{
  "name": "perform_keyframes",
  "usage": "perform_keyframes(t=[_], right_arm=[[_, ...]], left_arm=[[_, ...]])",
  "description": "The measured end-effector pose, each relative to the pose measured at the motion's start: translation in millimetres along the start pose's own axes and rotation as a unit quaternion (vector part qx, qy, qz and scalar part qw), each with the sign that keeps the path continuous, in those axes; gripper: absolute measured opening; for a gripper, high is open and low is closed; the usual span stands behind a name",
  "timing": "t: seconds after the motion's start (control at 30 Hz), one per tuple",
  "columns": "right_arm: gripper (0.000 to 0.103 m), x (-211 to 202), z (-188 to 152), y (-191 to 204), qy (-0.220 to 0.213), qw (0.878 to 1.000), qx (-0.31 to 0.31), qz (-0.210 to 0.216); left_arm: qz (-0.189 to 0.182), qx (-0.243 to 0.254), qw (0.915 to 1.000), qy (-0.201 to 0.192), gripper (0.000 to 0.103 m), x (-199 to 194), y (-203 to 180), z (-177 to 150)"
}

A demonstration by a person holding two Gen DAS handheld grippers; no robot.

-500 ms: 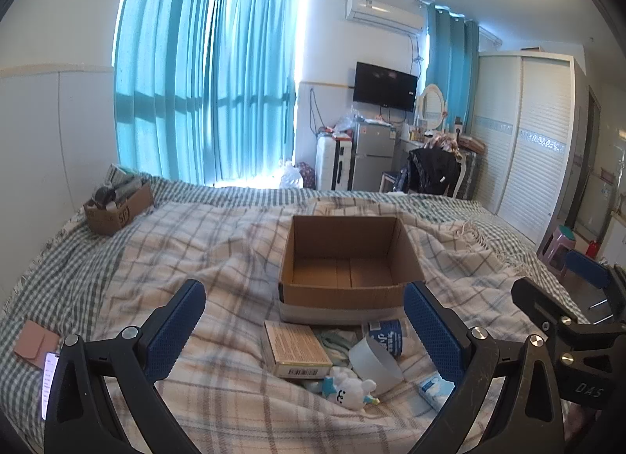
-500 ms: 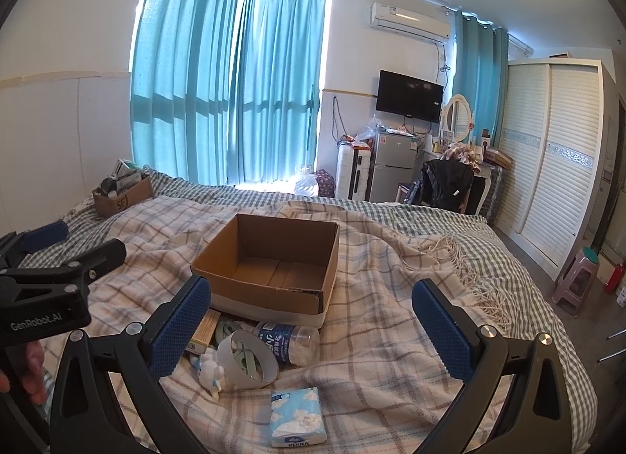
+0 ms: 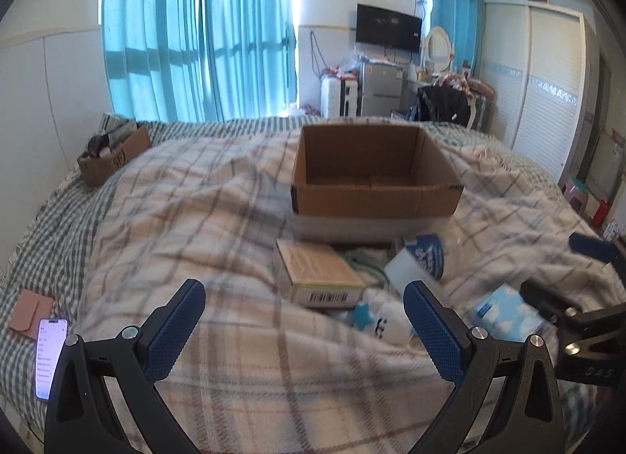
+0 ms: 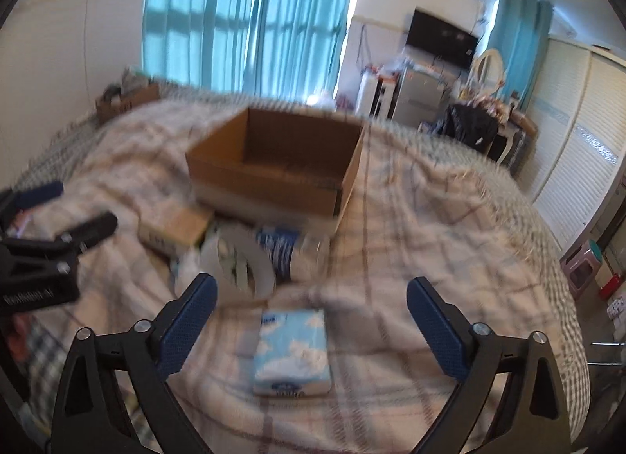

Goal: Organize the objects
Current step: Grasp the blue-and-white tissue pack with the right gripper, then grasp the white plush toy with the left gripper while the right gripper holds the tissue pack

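Observation:
An empty open cardboard box [image 3: 371, 176] stands on the plaid bed [image 3: 203, 211]; it also shows in the right wrist view [image 4: 277, 164]. In front of it lie a small tan carton [image 3: 317, 276], a white tape roll [image 4: 242, 262], a water bottle [image 4: 285, 246], a white plush toy [image 3: 385, 321] and a blue tissue pack [image 4: 293, 352]. My left gripper [image 3: 303, 331] is open and empty, just short of the carton and toy. My right gripper [image 4: 311, 327] is open and empty, with the tissue pack between its fingers' lines.
A phone [image 3: 51, 356] and a pink wallet [image 3: 29, 315] lie at the bed's left edge. A small filled cardboard box [image 3: 113, 153] sits at the far left. Teal curtains, a fridge, a TV and a wardrobe stand beyond the bed.
Both grippers have moved forward and lower toward the pile of objects. The tissue pack now lies closer between the right gripper's fingers. Both views are blurred by motion.

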State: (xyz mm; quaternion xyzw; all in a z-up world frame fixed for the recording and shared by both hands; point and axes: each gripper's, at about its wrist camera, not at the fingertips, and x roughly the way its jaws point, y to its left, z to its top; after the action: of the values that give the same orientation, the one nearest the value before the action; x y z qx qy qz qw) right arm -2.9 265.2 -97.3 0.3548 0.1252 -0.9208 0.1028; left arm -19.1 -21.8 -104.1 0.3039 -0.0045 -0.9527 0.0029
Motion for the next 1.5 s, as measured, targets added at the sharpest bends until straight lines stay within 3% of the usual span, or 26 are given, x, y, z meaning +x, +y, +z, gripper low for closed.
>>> perform_keyframes(t=[0.13, 0.17, 0.23, 0.27, 0.33, 0.53, 0.67, 0.73, 0.83, 0.93, 1.03, 1.13, 1.33, 1.4, 1.5], right_arm=[[0.076, 40, -21, 6, 0.081, 0.997, -0.011, 0.012], [0.072, 44, -25, 6, 0.092, 0.995, -0.016, 0.016], [0.054, 48, -29, 7, 0.103, 0.994, -0.022, 0.032], [0.051, 47, -29, 6, 0.103, 0.994, -0.022, 0.040], [0.051, 41, -27, 5, 0.094, 0.994, -0.021, 0.047], [0.051, -11, 11, -28, -0.013, 0.999, -0.036, 0.025], [0.051, -11, 27, -57, -0.034, 0.999, -0.011, 0.032], [0.051, -2, 32, -63, -0.033, 0.999, -0.020, 0.035], [0.051, 16, 26, -67, -0.021, 0.996, -0.007, 0.089], [0.051, 40, 18, -71, 0.007, 0.994, 0.012, 0.107], [0.051, 48, 15, -73, 0.014, 0.992, 0.025, 0.120], [0.051, 52, 10, -76, 0.015, 0.990, 0.030, 0.134], [0.051, 60, 5, -75, 0.025, 0.989, 0.038, 0.137], [0.051, 55, 5, -77, 0.016, 0.990, 0.042, 0.135], [0.051, 44, 5, -77, 0.000, 0.991, 0.044, 0.124]], left_arm=[[0.002, 0.007, 0.9996, 0.027, 0.103, -1, 0, -4], [0.004, 0.011, 0.9996, 0.024, 0.103, -2, -1, -3], [0.007, 0.017, 0.9995, 0.024, 0.103, -1, -5, -4], [0.010, 0.021, 0.9994, 0.026, 0.103, -1, -6, -4], [0.015, 0.028, 0.9989, 0.034, 0.103, 0, -9, -2], [0.019, 0.009, 0.9983, 0.054, 0.103, 17, -21, 5], [0.024, 0.016, 0.9969, 0.073, 0.103, 34, -38, 2], [0.017, 0.028, 0.9950, 0.095, 0.103, 47, -46, -3], [0.007, 0.027, 0.9910, 0.131, 0.101, 64, -47, -11], [-0.003, 0.040, 0.9880, 0.149, 0.097, 71, -54, -16], [-0.009, 0.075, 0.9802, 0.183, 0.085, 82, -75, -24], [-0.008, 0.101, 0.9745, 0.200, 0.083, 90, -85, -30], [-0.036, 0.073, 0.9691, 0.233, 0.082, 110, -86, -32], [-0.047, 0.068, 0.9708, 0.225, 0.074, 109, -84, -31], [-0.068, 0.061, 0.9705, 0.223, 0.054, 100, -83, -32]])
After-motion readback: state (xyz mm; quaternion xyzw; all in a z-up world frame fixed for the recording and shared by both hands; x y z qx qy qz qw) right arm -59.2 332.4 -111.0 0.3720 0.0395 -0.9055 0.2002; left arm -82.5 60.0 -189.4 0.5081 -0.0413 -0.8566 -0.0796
